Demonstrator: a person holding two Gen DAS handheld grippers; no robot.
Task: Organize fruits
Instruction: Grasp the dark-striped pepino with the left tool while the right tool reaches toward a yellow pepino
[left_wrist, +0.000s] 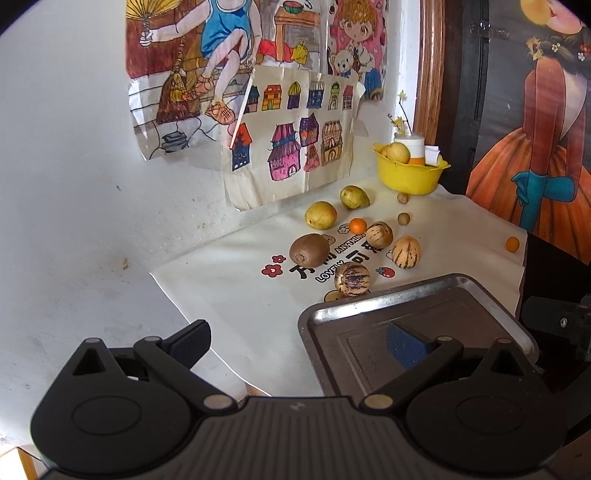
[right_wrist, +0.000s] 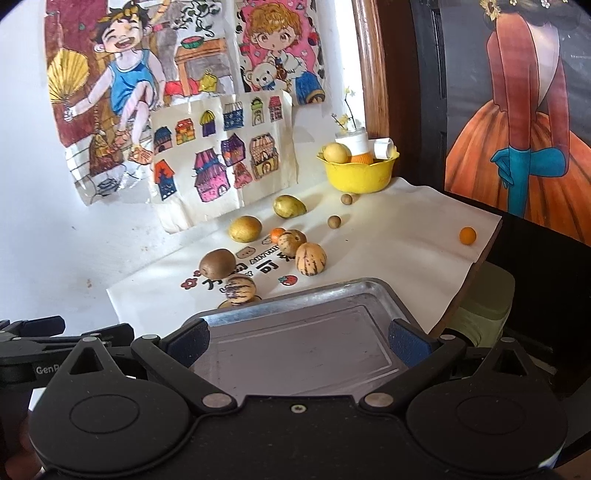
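Observation:
Loose fruit lies on a white printed cloth (left_wrist: 229, 295): a brown kiwi (left_wrist: 309, 249), two yellow-green mangoes (left_wrist: 320, 215) (left_wrist: 354, 197), three striped melons (left_wrist: 352, 278) (left_wrist: 406, 252) (left_wrist: 379, 234), a small orange (left_wrist: 357, 225) and two small brown balls (left_wrist: 403, 218). An empty metal tray (left_wrist: 421, 295) sits at the near edge; in the right wrist view the tray (right_wrist: 295, 295) is just under my fingers. My left gripper (left_wrist: 299, 341) is open and empty over the tray's left rim. My right gripper (right_wrist: 299, 339) is open and empty above the tray.
A yellow bowl (left_wrist: 408, 177) with fruit and a white bottle stands at the back corner. A lone small orange (right_wrist: 467, 235) lies near the cloth's right edge. Drawings hang on the white wall (left_wrist: 74, 184) to the left.

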